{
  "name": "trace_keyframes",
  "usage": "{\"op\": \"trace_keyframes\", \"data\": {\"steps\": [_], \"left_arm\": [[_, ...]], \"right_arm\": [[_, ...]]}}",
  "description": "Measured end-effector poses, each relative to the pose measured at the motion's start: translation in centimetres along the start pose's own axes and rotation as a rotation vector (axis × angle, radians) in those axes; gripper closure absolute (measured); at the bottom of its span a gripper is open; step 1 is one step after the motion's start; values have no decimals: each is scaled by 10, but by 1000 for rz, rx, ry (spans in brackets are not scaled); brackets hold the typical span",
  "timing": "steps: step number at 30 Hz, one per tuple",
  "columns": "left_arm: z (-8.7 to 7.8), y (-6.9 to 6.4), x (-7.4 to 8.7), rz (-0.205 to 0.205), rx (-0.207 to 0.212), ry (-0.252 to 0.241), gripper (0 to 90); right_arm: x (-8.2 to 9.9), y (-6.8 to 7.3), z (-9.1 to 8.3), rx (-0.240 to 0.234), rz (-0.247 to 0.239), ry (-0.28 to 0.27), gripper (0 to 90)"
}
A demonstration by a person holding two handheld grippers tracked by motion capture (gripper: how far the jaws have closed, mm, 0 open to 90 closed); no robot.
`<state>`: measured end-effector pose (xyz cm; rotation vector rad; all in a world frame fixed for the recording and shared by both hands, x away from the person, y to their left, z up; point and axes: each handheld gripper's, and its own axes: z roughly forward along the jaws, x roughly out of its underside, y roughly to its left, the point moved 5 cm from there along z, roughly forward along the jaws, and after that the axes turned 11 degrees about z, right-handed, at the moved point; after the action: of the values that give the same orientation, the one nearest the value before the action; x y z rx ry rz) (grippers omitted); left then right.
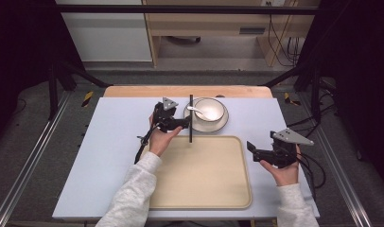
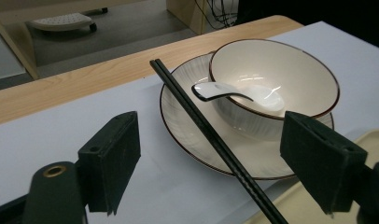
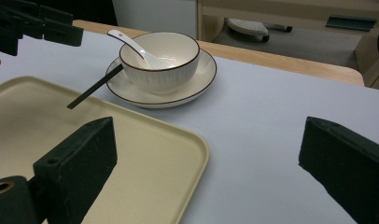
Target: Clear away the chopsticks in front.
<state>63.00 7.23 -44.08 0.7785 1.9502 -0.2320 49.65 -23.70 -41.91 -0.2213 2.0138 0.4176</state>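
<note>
1. I am bringing the left gripper (image 1: 184,124) in on the black chopsticks (image 1: 191,119), just left of the bowl (image 1: 209,110). The chopsticks are lying as a pair, far ends propped on the left rim of the saucer (image 1: 222,126) and near ends reaching over the far edge of the tray (image 1: 228,198).
2. Left tool state: in the left gripper view the jaws are standing wide, one on each side of the chopsticks (image 2: 211,137), with clear space between pads and sticks. Nothing is being held.
3. I am keeping the right gripper (image 1: 254,150) parked to the right of the tray, well apart from the bowl. In its own view the jaws are spread wide with bare table (image 3: 267,121) between them; nothing in them.
4. The bowl (image 3: 159,60) is sitting on the saucer (image 3: 197,91), beyond the tray's far edge. A white ceramic spoon (image 2: 234,93) is resting inside the bowl, handle leaning over the rim towards the chopsticks.
5. The tray (image 3: 145,154) is lying bare, apart from the chopstick tips overhanging it.
6. Progress, my judgement: I am reading this as an early stage. The approach to the chopsticks is nearly finished; the grasp is not yet made. Everything after that is left, presumably lifting them off the saucer and setting them down, perhaps on the tray.
7. Risk noted: the sticks are thin and unevenly propped, so they may roll or split apart as the pads are closing.
</note>
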Motion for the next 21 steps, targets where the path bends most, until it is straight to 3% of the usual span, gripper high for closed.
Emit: {"op": "trace_keyframes", "data": {"steps": [8, 16, 21], "left_arm": [[14, -2, -1, -8, 3, 4, 229], [31, 1, 12, -5, -3, 58, 351], [36, 0, 15, -1, -3, 65, 439]], "right_arm": [[0, 0, 1, -5, 6, -1, 47], [1, 1, 3, -7, 6, 7, 48], [1, 2, 3, -10, 6, 8, 49]]}}
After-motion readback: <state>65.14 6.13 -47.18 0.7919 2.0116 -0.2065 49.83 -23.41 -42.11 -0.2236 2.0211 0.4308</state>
